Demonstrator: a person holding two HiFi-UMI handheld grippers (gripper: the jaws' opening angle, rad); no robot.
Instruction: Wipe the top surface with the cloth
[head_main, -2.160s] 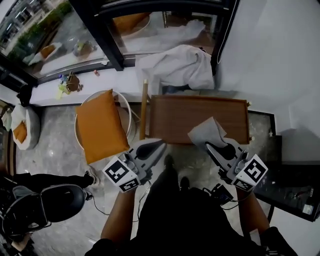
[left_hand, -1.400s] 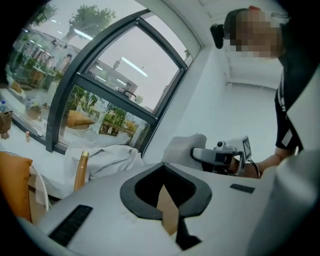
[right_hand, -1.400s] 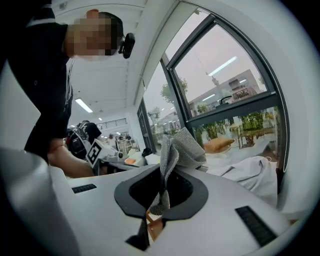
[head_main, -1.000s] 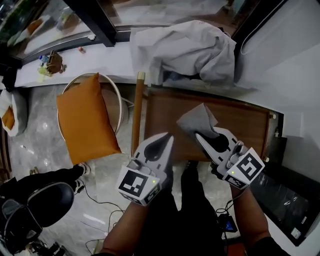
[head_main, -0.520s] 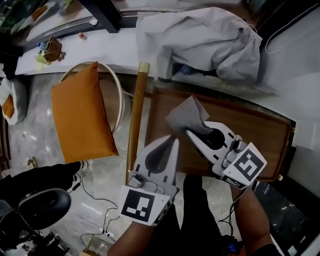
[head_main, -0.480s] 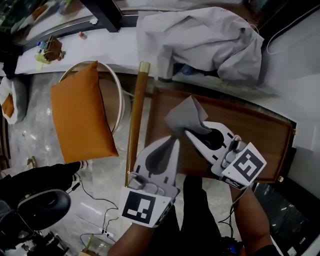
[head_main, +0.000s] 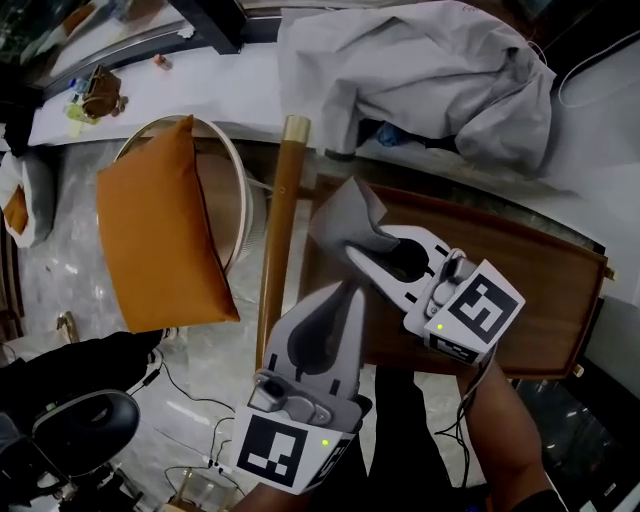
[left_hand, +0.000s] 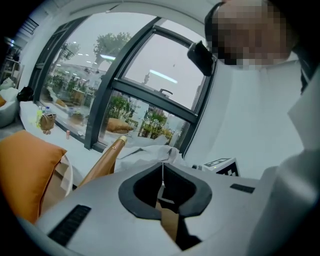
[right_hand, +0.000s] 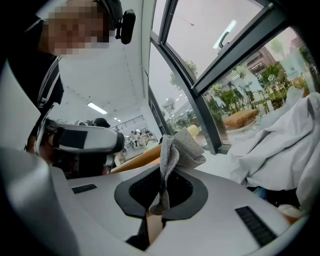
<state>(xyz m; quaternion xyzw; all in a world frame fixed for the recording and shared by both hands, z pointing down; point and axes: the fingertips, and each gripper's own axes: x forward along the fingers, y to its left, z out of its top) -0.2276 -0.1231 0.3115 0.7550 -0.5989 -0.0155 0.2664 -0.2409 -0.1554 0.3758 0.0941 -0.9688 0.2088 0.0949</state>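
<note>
A grey cloth (head_main: 344, 216) hangs bunched from my right gripper (head_main: 354, 251), which is shut on it above the near left corner of the brown wooden table top (head_main: 530, 290). In the right gripper view the cloth (right_hand: 176, 149) stands up between the jaws of that gripper (right_hand: 163, 176), one fold hanging into the opening. My left gripper (head_main: 351, 290) is held just in front of the table's near edge, left of the right one. Its jaws meet with nothing between them, as the left gripper view shows for this same gripper (left_hand: 162, 176).
A round chair with an orange cushion (head_main: 158, 238) stands left of the table. A wooden pole (head_main: 279, 225) runs along the table's left side. A crumpled pale sheet (head_main: 420, 70) lies on the white ledge behind. The person's legs are below the grippers.
The right gripper has carried the cloth leftward, from over the table's middle to its near left corner. The left gripper has come closer to the camera. The view has shifted.
</note>
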